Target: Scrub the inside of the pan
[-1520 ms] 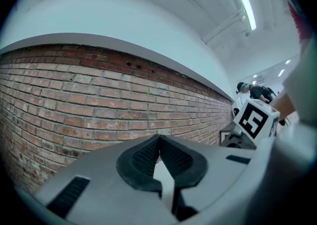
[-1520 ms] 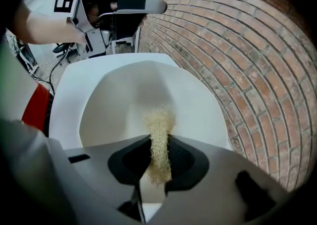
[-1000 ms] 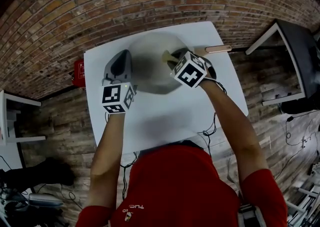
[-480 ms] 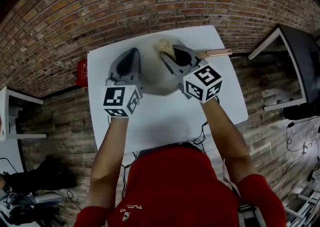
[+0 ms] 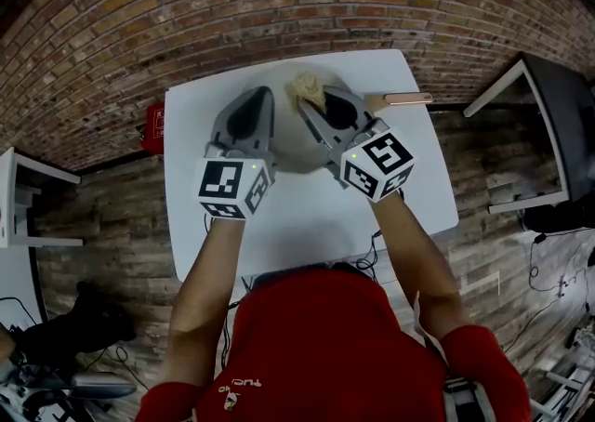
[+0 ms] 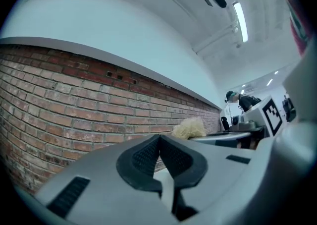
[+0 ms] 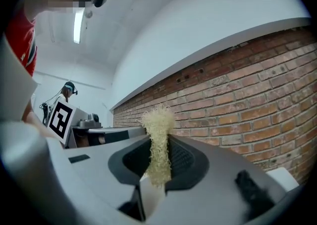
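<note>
Pan sits by the surface's far edge, handle toward the right edge. Right gripper is clenched on the scrubber, near the far rim. Left gripper is closed and empty. Scrubbing looks unfinished. Grippers cover most of the pan's inside, so cleanliness and scrubber contact are unreadable.

I get bright, even light from ceiling tubes; heavy fisheye bends the bricks towards the dark, vignetted edges.
</note>
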